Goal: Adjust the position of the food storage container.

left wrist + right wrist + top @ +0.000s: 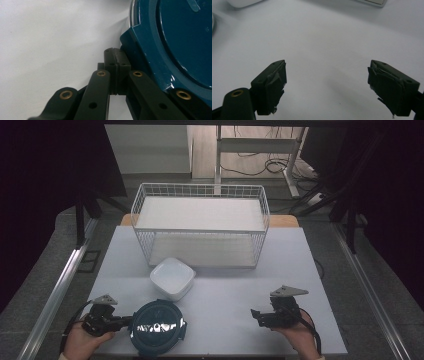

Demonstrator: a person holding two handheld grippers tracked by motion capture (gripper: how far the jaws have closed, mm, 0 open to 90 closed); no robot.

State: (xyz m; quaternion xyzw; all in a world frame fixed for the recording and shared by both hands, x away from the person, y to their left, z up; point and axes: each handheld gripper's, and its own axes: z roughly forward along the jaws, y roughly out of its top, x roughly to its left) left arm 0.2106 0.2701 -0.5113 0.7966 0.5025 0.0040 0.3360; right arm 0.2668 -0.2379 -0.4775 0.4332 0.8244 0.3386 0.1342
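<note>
White table (225,320), wire basket (200,225) behind. Left gripper (122,322), jaws pressed together, touches the blue lidded container (157,327) at the near edge; seemingly rigid, glossy, best gripped by a rim tab. Right gripper (256,316) gapes wide, holding nothing.

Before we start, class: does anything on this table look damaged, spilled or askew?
Yes. The black padding on the right claw is torn, with ragged strips hanging off both jaws. Nothing is spilled; the white bowl, the wire basket and the blue lidded container look intact.

Round dark-blue lid (158,326) lies flat at table's near edge
</note>
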